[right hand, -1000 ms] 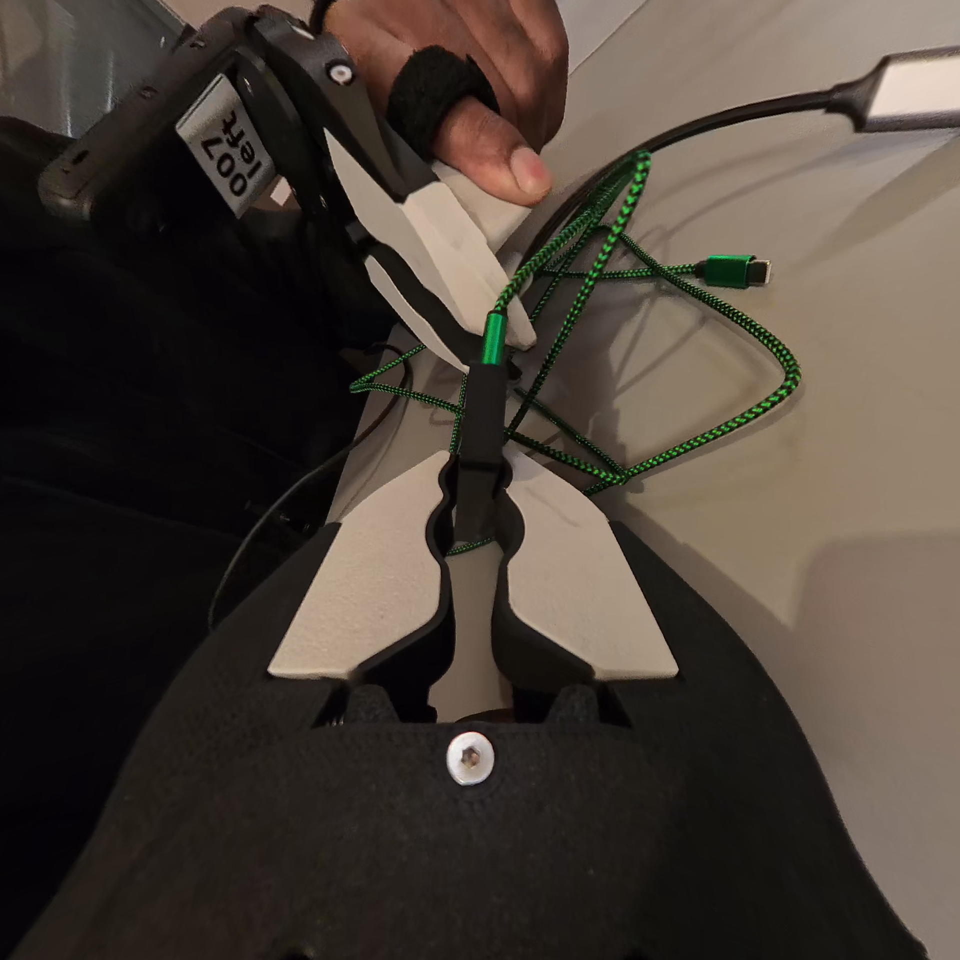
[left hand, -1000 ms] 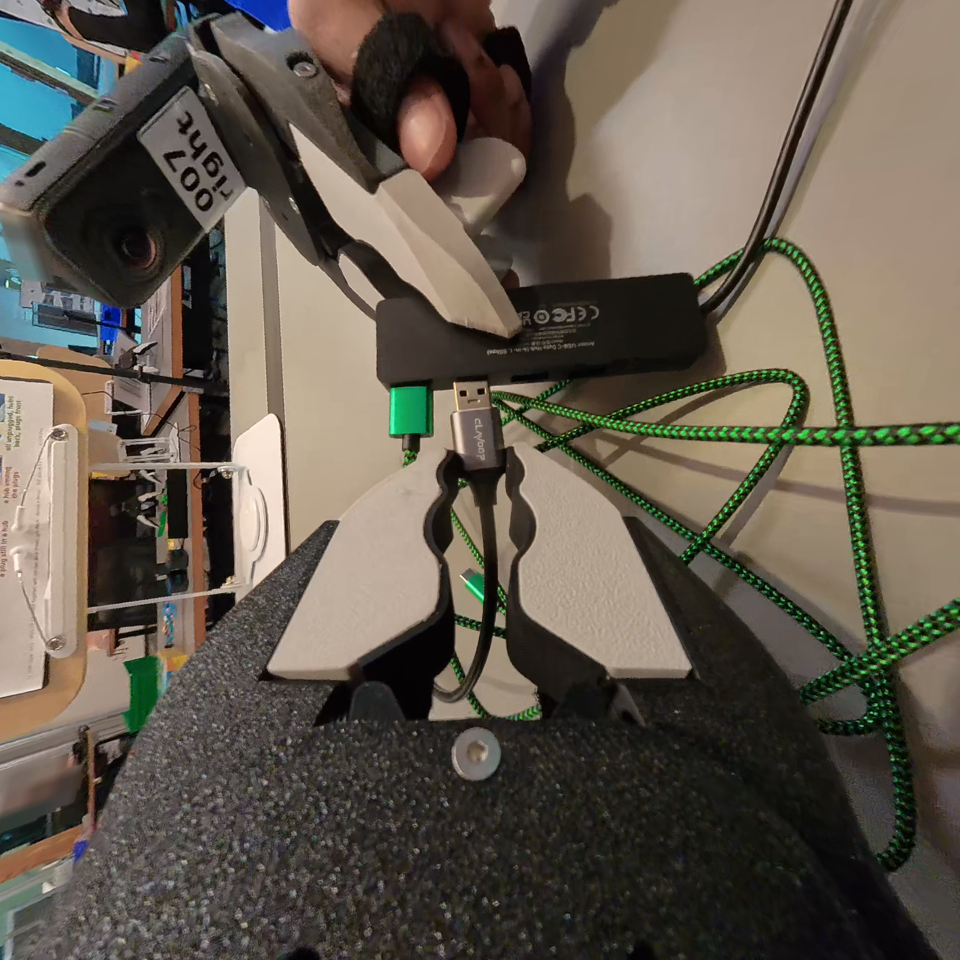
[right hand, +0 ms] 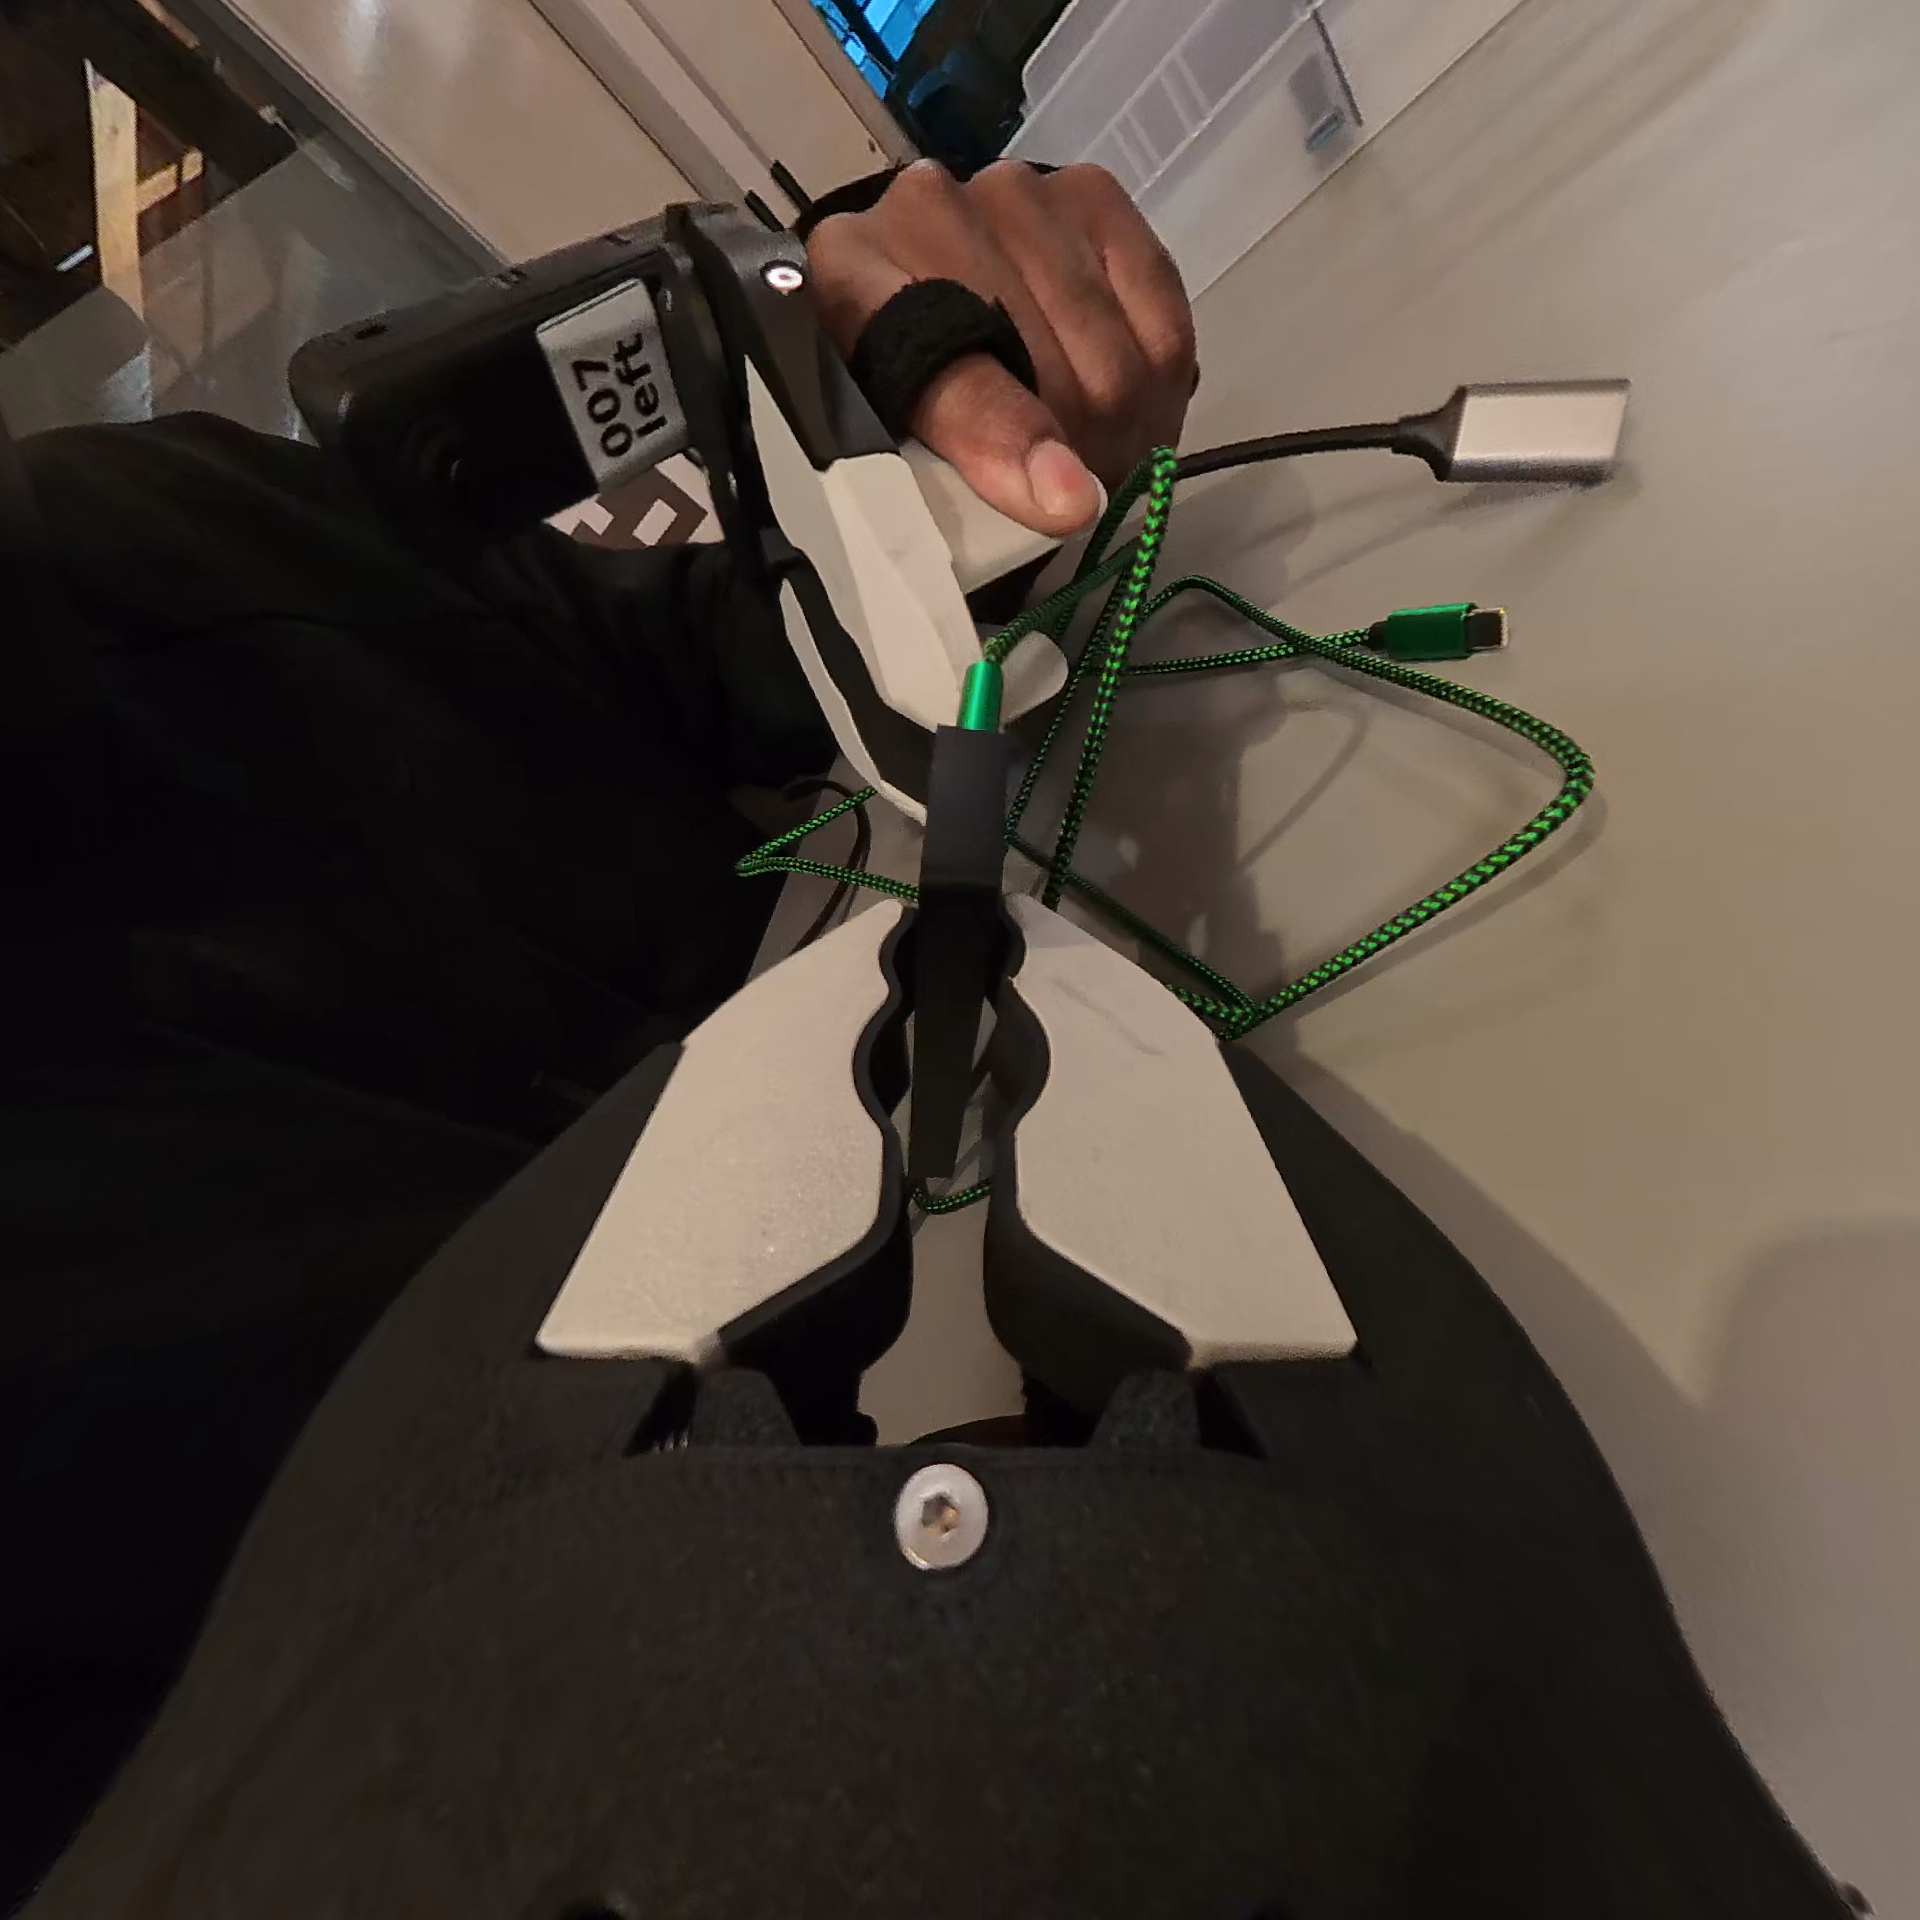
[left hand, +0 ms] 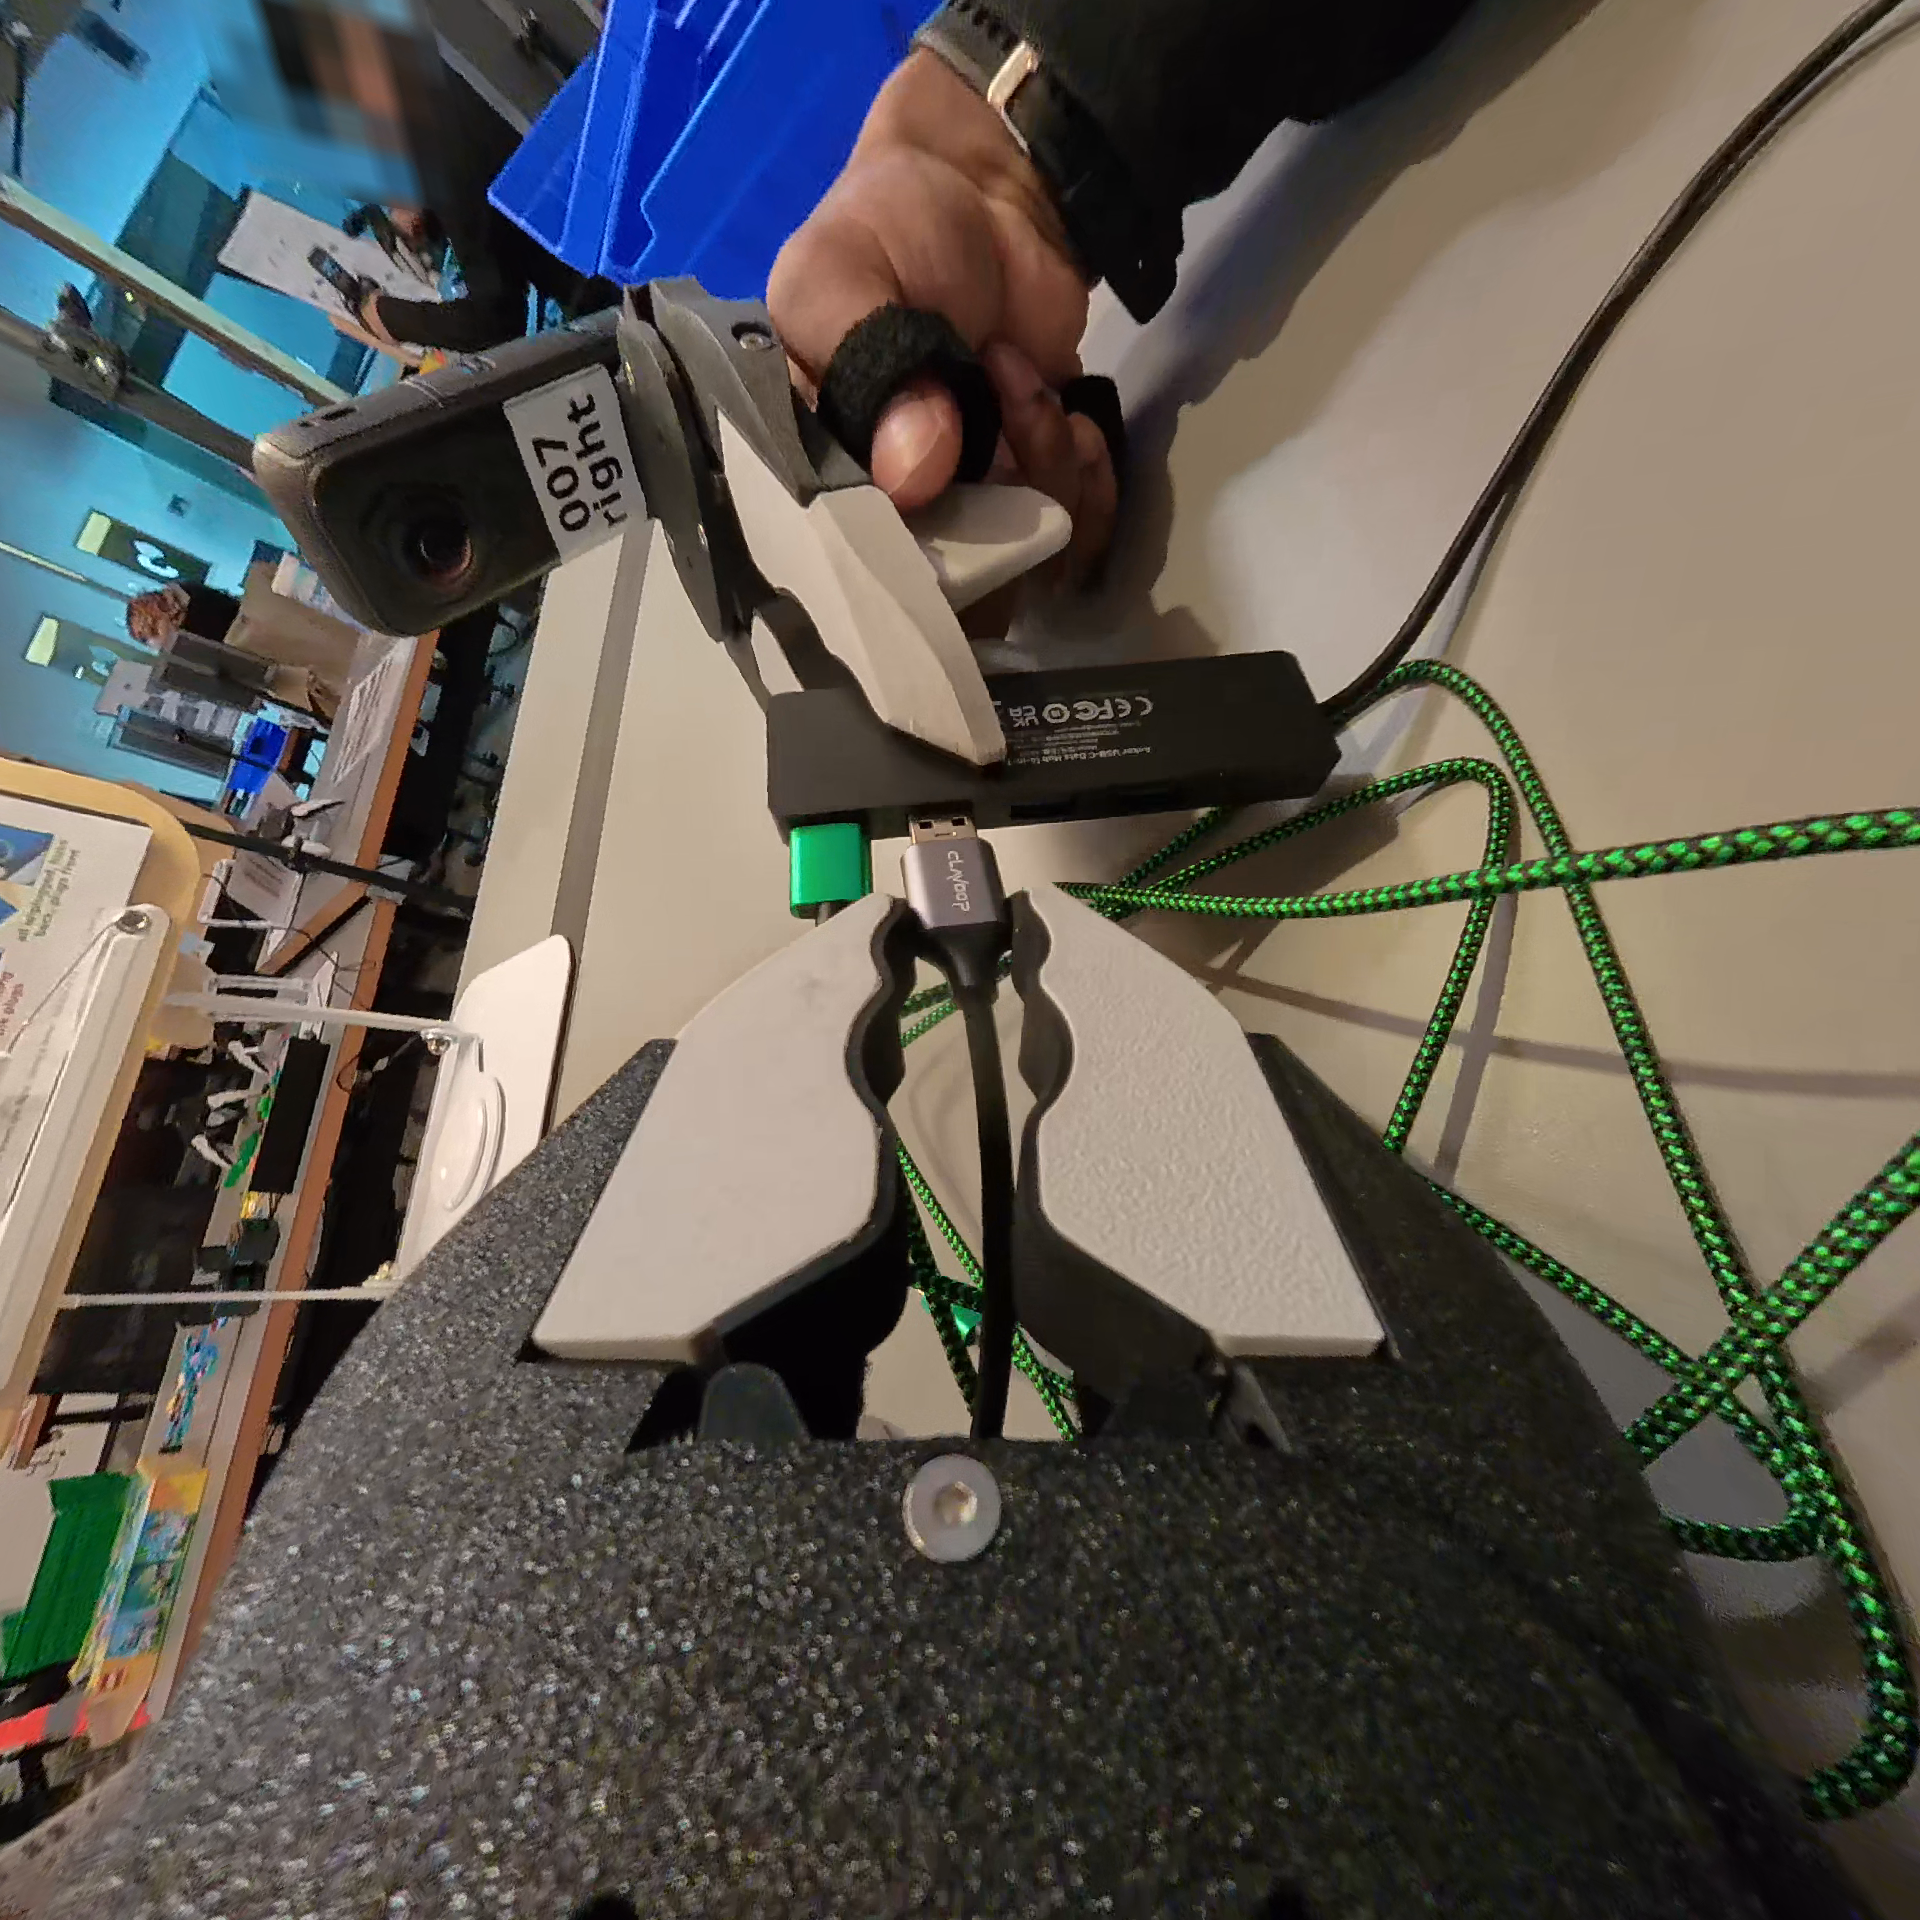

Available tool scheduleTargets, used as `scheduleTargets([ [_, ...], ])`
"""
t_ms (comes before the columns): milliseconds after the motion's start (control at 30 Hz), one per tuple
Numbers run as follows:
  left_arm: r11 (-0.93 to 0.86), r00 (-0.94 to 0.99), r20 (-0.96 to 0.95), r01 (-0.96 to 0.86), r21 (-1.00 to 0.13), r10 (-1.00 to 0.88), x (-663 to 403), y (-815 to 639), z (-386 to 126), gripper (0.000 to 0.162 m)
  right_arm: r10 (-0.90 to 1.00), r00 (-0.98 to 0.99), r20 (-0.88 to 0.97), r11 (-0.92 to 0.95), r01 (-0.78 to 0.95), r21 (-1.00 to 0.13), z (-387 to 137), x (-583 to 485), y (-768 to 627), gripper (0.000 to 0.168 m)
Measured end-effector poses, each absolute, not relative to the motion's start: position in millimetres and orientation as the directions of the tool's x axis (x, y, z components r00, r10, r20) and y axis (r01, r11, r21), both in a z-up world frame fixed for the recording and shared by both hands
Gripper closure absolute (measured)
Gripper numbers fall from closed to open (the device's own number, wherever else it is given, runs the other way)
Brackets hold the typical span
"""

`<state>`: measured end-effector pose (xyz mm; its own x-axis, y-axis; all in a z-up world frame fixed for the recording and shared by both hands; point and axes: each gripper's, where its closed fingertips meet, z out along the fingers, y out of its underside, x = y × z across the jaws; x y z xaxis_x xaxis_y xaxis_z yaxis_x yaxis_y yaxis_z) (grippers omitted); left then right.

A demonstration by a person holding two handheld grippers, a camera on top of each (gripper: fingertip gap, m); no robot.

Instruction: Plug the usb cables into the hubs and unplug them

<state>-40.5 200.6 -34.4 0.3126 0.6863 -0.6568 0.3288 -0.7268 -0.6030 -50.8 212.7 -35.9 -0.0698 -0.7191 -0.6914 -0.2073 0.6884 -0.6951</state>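
Left wrist view, left to right: blurred shelving and a blue bin [left hand: 665,135] along the left edge and top; green USB plug [left hand: 826,868] seated in the leftmost port of the black hub [left hand: 1143,727] at centre; beside it, grey USB plug [left hand: 951,878] on a black cable, metal tip at the next port, not fully in. Left hand-held gripper [left hand: 951,914], lower centre, fingers closed on the grey USB plug. Right hand-held gripper [left hand: 966,727], upper centre, clamped on the hub's left end, held by a hand [left hand: 935,281]. Green braided cable [left hand: 1558,1039] looped over the pale surface [left hand: 1662,520] at right. Right wrist view, left to right: dark clothing at left; left hand-held gripper at upper centre; right hand-held gripper [right hand: 951,925], lower centre, fingers closed on the hub, seen end-on; loose green connector [right hand: 1439,631] and grey connector [right hand: 1538,431] lying free at upper right.
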Motion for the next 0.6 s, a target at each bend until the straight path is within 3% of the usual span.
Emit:
scheduleTargets([
  [233, -0.744, 0.324, -0.670, 0.286, -0.604, 0.668, -41.7, 209.7, -29.5, 0.144, -0.736, -0.026, -0.677, 0.664, -0.225, -0.713, -32.7, -50.6, 220.7, 0.159],
  [400, -0.747, 0.325, -0.674, 0.323, -0.581, 0.664, -41.8, 205.7, -36.1, 0.144, -0.736, -0.076, -0.672, 0.668, -0.238, -0.705, -39.2, -50.2, 217.4, 0.159],
  [600, -0.641, 0.259, -0.593, 0.433, -0.634, 0.762, -42.1, 187.9, -39.8, 0.140, -0.714, -0.198, -0.672, 0.700, -0.175, -0.692, -44.4, -51.6, 199.6, 0.158],
])
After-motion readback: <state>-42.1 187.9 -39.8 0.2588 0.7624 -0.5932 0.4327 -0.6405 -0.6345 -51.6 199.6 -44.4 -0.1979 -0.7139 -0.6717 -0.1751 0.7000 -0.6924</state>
